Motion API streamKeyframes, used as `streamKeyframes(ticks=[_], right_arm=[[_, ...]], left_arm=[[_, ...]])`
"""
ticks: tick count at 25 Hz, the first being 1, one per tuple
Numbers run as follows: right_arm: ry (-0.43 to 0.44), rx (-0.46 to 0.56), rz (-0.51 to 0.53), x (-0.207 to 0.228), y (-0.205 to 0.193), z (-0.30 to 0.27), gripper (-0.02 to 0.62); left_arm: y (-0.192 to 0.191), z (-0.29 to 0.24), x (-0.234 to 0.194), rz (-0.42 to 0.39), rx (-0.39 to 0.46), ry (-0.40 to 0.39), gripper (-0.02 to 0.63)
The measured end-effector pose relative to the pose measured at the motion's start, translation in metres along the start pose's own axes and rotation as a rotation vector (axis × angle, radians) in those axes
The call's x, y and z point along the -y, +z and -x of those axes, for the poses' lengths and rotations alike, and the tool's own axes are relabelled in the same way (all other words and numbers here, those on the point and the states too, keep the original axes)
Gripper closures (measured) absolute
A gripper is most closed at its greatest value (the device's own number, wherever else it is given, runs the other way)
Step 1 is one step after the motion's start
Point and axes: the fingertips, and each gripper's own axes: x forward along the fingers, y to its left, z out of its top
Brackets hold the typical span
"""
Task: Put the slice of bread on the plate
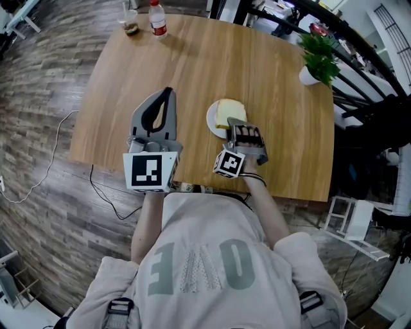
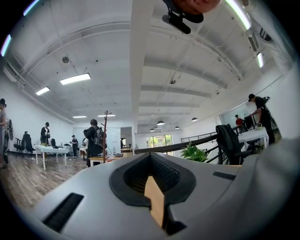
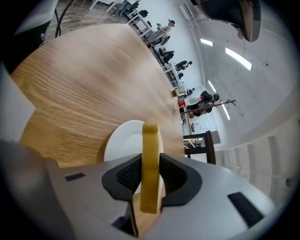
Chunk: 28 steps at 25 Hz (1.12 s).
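The right gripper [image 3: 150, 176] clamps the bread slice [image 3: 150, 140] edge-on over the plate [image 3: 123, 140], toward its two-o'clock side (not yet released). The left gripper [image 1: 169, 93], at the plate's nine o'clock, is closed and empty.

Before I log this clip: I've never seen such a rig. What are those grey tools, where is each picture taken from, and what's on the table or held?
No robot here: a person holds a two-jaw gripper in each hand; the marker cube on each is part of it. The top-down picture comes from a camera on the person's head; the other two from cameras riding on each gripper, looking along its jaws. On the table stand a white plate, a potted plant, a bottle and a glass. The right gripper is clamped on the slice of bread, held on edge over the plate; whether it touches the plate I cannot tell. The left gripper is shut and empty.
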Motion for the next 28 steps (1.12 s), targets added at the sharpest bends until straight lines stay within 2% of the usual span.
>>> streamKeyframes(ticks=[3,7,9,15,18,21,24,28], right_arm=[[0.065,0.01,-0.024,-0.01,0.003,-0.003,0.502],[0.109,0.025,-0.058,-0.015,0.004,-0.005,0.494],[0.175,0.037,-0.111,-0.021,0.005,-0.005,0.477],[0.369,0.077,-0.332,-0.024,0.008,-0.005,0.346],[0.436,0.103,-0.331,-0.023,0.01,-0.002,0.314],[0.47,0.121,-0.29,-0.022,0.009,0.003,0.302],[0.475,0.153,-0.299,-0.015,0.011,0.011,0.301],[0.404,0.206,-0.35,0.021,0.016,0.017,0.298]], left_arm=[[0.001,0.0,-0.001,0.0,-0.001,0.002,0.598],[0.0,0.0,0.001,-0.001,-0.005,-0.004,0.597],[0.0,-0.001,0.002,-0.002,-0.007,-0.01,0.598],[0.0,-0.001,0.006,-0.004,-0.007,-0.016,0.598],[0.0,0.001,0.006,-0.004,-0.008,-0.016,0.598],[0.001,0.002,0.004,-0.004,-0.007,-0.012,0.598],[0.003,0.003,0.005,-0.005,-0.001,-0.012,0.598],[0.005,0.001,0.006,-0.007,0.004,-0.018,0.597]])
